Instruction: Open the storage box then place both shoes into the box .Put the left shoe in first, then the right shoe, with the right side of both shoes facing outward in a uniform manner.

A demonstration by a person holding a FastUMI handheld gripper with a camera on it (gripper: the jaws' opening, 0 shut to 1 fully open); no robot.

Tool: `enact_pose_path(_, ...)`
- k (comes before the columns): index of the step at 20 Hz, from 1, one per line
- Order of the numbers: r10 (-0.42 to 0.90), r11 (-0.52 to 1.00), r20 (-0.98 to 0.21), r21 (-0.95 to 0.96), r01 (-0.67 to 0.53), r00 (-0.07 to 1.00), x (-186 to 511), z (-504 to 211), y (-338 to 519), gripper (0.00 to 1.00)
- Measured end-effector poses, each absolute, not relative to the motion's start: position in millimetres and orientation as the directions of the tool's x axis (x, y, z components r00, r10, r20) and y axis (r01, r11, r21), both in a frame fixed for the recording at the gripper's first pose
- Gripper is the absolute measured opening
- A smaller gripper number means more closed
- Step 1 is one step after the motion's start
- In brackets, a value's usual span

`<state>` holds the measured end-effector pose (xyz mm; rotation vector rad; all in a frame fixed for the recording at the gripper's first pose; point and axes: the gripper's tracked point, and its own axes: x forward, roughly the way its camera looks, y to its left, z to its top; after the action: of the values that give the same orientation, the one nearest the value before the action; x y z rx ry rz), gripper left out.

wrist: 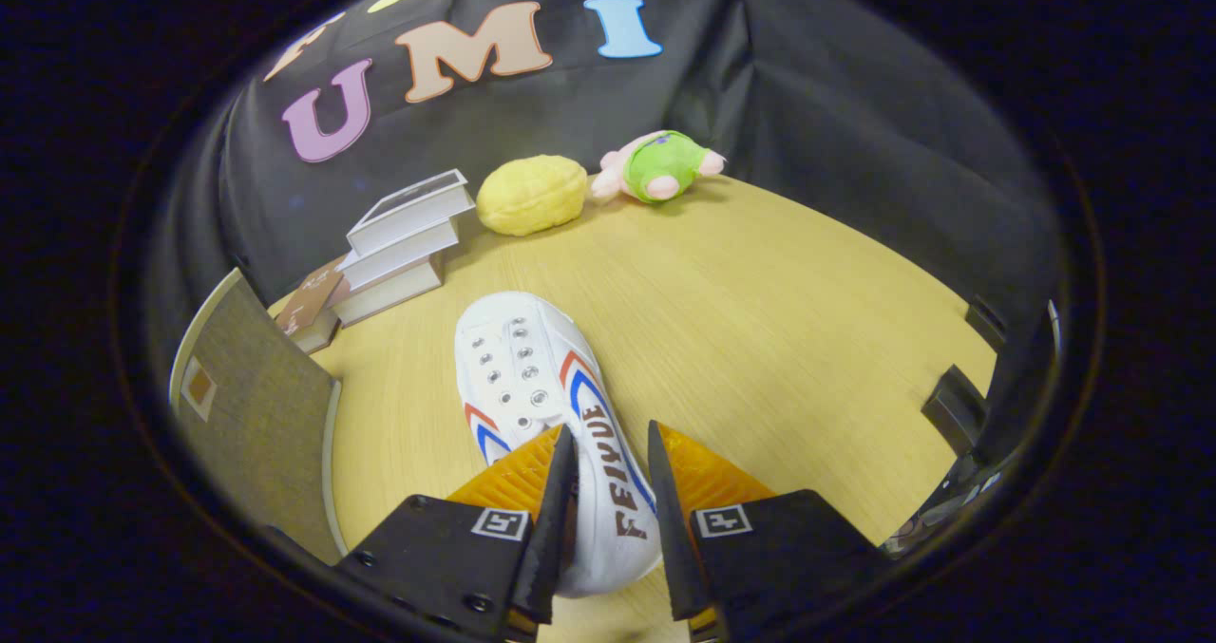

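Observation:
A white canvas shoe (pixel 518 363) with red and blue side stripes lies on the wooden table (pixel 760 339), its toe pointing away from me. Its heel end sits between my fingers, and my gripper (pixel 608 453) is shut on it, one finger on each side of the heel part. The lettered side wall shows in the gap between the fingers. Just left of the fingers stands a grey-brown fabric panel with a pale rim, part of the storage box (pixel 252 406). I cannot tell whether the shoe rests on the table or hangs just above it.
A stack of white books (pixel 404 244) stands beyond the box, with a brown booklet (pixel 309 306) beside it. Farther back lie a yellow plush (pixel 530 195) and a green and pink plush toy (pixel 660 165). Black clamps (pixel 955 401) sit on the table's right edge.

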<state>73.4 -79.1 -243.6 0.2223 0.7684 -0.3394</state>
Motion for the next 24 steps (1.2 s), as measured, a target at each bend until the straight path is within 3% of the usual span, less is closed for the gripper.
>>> enact_pose_path(6,-0.229,0.921,-0.698,0.072,0.384,0.679,74.2,-242.1,-78.8,0.43)
enact_pose_path(8,-0.239,0.927,-0.688,0.049,0.372,0.685,76.5,-240.4,-81.3,0.34)
enact_pose_path(9,-0.260,0.923,-0.680,0.035,0.384,0.685,75.3,-236.4,-83.5,0.25)
enact_pose_path(10,-0.262,0.932,-0.670,0.010,0.361,0.694,77.4,-238.7,-86.3,0.25)
enact_pose_path(11,-0.271,0.930,-0.661,0.008,0.367,0.700,79.3,-236.1,-86.8,0.11)
enact_pose_path(12,-0.279,0.929,-0.653,0.002,0.370,0.704,77.0,-231.4,-85.2,0.11)
enact_pose_path(13,-0.286,0.925,-0.642,0.010,0.380,0.712,80.5,-232.6,-86.5,0.05)
enact_pose_path(24,-0.321,0.912,-0.550,0.040,0.408,0.771,80.3,-207.4,-88.1,0.05)
